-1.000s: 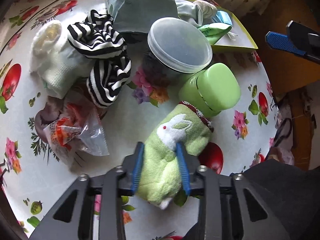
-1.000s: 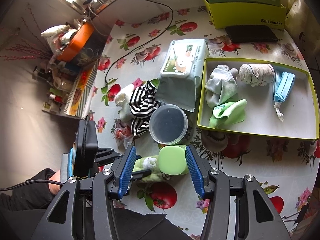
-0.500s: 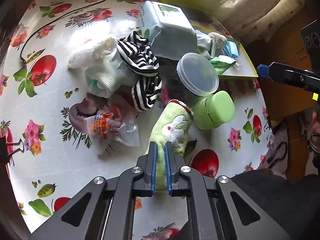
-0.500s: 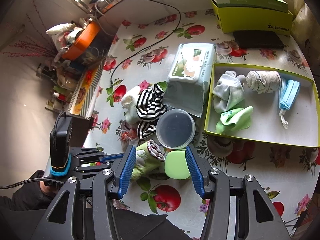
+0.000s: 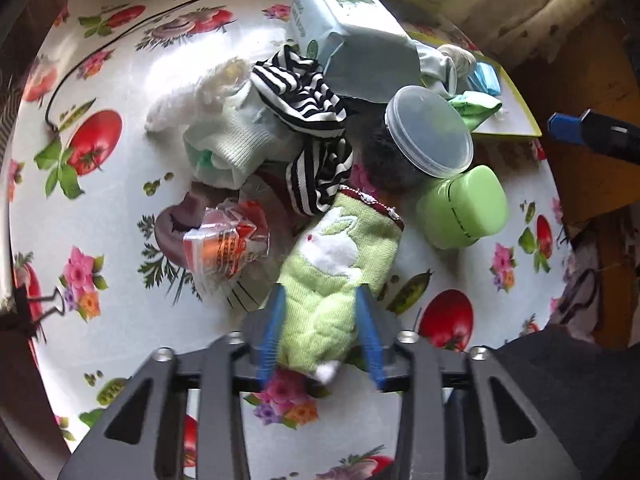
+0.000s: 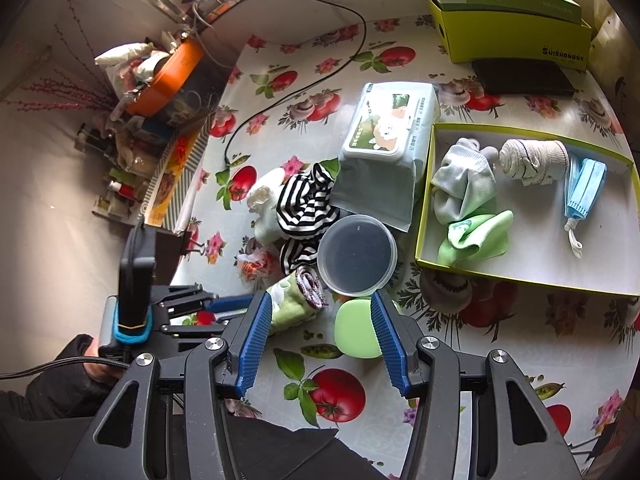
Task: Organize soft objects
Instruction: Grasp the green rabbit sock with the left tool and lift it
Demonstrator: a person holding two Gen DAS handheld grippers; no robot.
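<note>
A green rolled towel with a white rabbit lies on the flowered tablecloth. My left gripper is open, its blue fingers on either side of the towel's near end; it also shows in the right wrist view beside the towel. A striped black-and-white cloth and a white sock lie behind. My right gripper is open and empty, above the table. The yellow-rimmed box holds a grey sock, a green cloth, a rolled bandage and a blue mask.
A clear-lidded round tub, a green plastic case, a wipes pack and a crumpled snack wrapper crowd around the towel. A green carton, a black wallet and a cable lie at the back.
Half a second ago my left gripper was pinched on the towel and lifted; now its fingers stand apart and the towel lies lower, near the striped cloth. The right gripper stayed open.
</note>
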